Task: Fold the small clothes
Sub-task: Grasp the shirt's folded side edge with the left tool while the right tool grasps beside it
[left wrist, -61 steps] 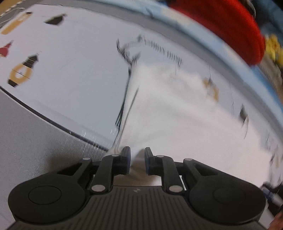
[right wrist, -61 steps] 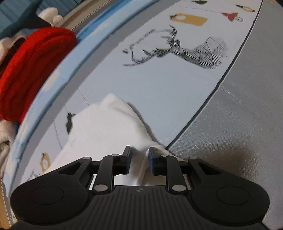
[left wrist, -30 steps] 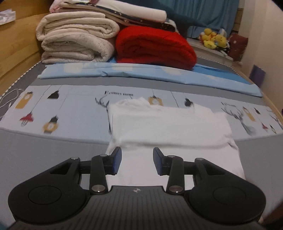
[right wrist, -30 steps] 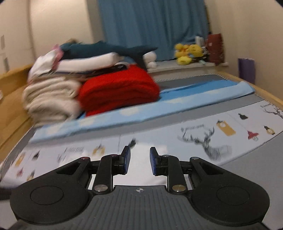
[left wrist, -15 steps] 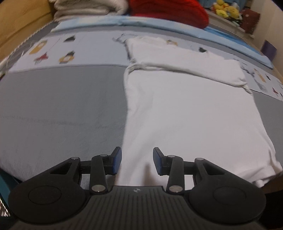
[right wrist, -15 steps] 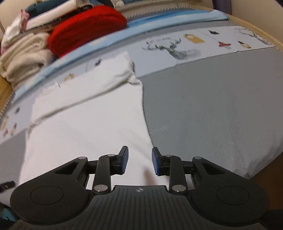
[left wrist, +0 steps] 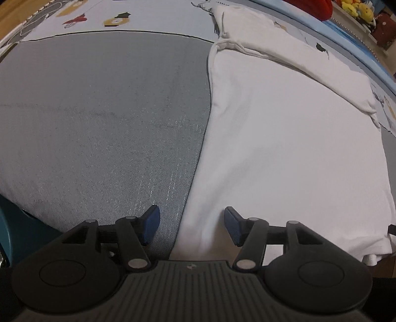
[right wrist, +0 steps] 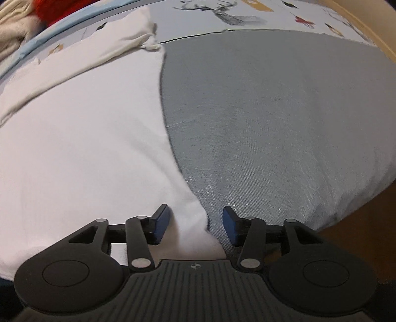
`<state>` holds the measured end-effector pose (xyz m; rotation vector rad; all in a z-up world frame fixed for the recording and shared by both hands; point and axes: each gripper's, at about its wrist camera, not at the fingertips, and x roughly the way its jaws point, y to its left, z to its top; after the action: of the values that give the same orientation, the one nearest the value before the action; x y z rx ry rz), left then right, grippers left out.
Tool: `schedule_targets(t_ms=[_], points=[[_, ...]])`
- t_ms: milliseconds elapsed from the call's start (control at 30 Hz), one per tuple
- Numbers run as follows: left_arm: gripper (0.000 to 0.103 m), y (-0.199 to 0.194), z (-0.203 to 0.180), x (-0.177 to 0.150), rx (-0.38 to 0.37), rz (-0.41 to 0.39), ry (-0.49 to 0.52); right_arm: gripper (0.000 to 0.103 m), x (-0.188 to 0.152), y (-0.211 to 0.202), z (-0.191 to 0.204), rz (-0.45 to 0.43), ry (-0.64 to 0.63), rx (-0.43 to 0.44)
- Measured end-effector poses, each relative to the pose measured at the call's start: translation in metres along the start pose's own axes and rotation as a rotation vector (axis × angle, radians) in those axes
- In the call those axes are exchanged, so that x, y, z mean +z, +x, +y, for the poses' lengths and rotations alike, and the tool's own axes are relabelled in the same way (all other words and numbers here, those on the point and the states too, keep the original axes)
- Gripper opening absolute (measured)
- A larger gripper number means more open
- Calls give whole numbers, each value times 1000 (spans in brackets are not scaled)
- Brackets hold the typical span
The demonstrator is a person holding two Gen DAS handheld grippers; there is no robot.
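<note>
A white garment (left wrist: 284, 138) lies flat on the grey bedspread (left wrist: 104, 119), its far part folded over toward me. It also shows in the right wrist view (right wrist: 81, 138). My left gripper (left wrist: 191, 226) is open and low over the garment's near left corner, with the left edge of the cloth running between its jaws. My right gripper (right wrist: 195, 226) is open and low over the near right corner, with the right edge of the cloth between its jaws. Neither gripper holds the cloth.
A printed light sheet (left wrist: 128, 17) with small figures crosses the bed beyond the garment, and shows a deer drawing (right wrist: 222, 14) in the right wrist view. A red blanket (right wrist: 49, 12) lies at the back. The bed's near edge (right wrist: 346, 205) drops to the floor at the right.
Both grippers let go of the folded-over cloth, drew back to the near corners and dropped low. Both have opened wider in the last half second.
</note>
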<state>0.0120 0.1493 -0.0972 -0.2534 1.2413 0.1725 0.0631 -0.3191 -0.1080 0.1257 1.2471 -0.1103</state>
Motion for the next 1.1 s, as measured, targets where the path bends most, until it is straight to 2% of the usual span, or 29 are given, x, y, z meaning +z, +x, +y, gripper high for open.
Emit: schedule_targets(t_ms=[100,233,367,400,433,467,500,533,633,767,867,967,1033,1100], points=[[63,-1,2,-1,-10,0,-4,52,-2,0,4,-5,-23,0],[63,-5,13,-1,-31,3,-53,50,-1,0,-1,-2,34,31],[61,-1,12,2,-39,7,-49,41,-2,0,-3,-1,15,51],[57,-1,10,2,-39,6,-44,35,-3,0,-1,-1,4,53],[47,0,9,2,-38,4,-40,31,-3,0,-2,-1,1,55],[40,0,8,2,-35,4,-33,22,-1,1,-1,0,3,58],[28,1,6,2,-30,3,-22,8,-1,2,-2,4,5,63],[12,1,4,1,-28,1,-7,7,0,3,-2,8,4,74],[4,-1,-2,0,-36,-20,38,5,0,0,0,-9,-4,81],[4,-19,-6,0,-70,-103,52,4,2,-28,-11,-117,44,106],[4,-27,-7,-3,-93,-121,62,4,3,-40,-17,-164,49,79],[7,-12,-6,-5,-66,-37,58,7,0,-23,-16,-94,34,49],[17,-1,-5,-6,-58,23,47,10,-3,-6,-12,-13,25,42],[19,1,-5,-5,-53,23,54,12,-8,0,-6,14,-9,19]])
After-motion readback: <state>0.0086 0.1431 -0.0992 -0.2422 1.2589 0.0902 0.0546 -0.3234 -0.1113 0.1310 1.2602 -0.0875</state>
